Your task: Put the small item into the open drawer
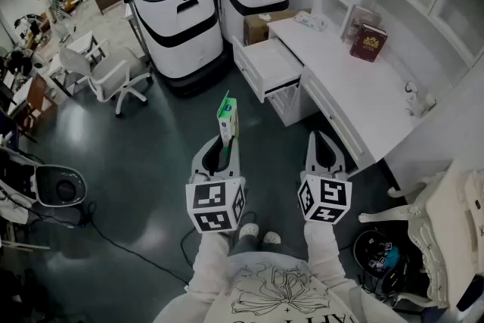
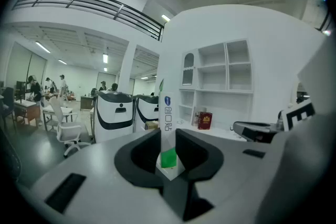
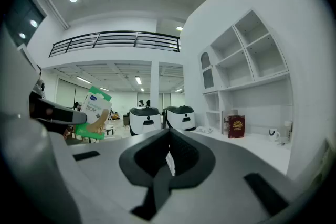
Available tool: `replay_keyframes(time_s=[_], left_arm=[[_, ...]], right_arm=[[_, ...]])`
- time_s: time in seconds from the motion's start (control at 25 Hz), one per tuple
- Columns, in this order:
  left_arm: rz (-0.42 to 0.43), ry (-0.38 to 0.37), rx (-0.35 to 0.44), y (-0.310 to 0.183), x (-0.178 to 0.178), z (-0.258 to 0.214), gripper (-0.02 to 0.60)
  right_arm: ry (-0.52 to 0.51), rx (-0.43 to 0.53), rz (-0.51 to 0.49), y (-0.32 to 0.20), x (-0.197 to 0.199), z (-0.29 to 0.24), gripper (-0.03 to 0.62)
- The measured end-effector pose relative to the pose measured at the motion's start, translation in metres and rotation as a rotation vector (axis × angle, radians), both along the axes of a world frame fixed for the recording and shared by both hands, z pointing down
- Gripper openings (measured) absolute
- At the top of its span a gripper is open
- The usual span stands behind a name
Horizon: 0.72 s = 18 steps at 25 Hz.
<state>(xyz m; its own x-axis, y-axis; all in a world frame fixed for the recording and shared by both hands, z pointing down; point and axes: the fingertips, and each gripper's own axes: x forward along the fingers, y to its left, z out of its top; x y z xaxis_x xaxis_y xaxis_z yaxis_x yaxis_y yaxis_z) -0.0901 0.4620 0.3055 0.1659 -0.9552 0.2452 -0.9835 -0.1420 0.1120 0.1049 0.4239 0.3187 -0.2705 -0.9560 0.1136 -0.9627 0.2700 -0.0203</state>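
One small green-and-white flat carton (image 1: 226, 116) stands upright, pinched at its lower end by the left gripper (image 1: 221, 151), well short of the open white drawer (image 1: 266, 66) of the white desk (image 1: 355, 87). The right gripper (image 1: 324, 150) is alongside, jaws together and empty. The pinch should probably stay firm until the carton is low over the drawer's bare bottom.

- We can read no word for sure.
- Small box (image 3: 97, 105): blue oval logo, print too blurred for us.
- Red book (image 1: 368, 41) on the desk (image 1: 363, 98): gold emblem, lettering too small.
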Motion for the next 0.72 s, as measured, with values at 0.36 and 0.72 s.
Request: replay_keyframes(time_s=[0.36,0.72], left_arm=[[0.005,0.003,0.010,-0.015,-0.011,-0.002,0.080],[0.029,0.001,-0.004,-0.038,-0.035,0.006,0.081]], right_arm=[[-0.001,0.003,-0.002,-0.015,-0.013,-0.001,0.003],[-0.020,-0.010,0.024,-0.031,-0.036,0.008,0.003]])
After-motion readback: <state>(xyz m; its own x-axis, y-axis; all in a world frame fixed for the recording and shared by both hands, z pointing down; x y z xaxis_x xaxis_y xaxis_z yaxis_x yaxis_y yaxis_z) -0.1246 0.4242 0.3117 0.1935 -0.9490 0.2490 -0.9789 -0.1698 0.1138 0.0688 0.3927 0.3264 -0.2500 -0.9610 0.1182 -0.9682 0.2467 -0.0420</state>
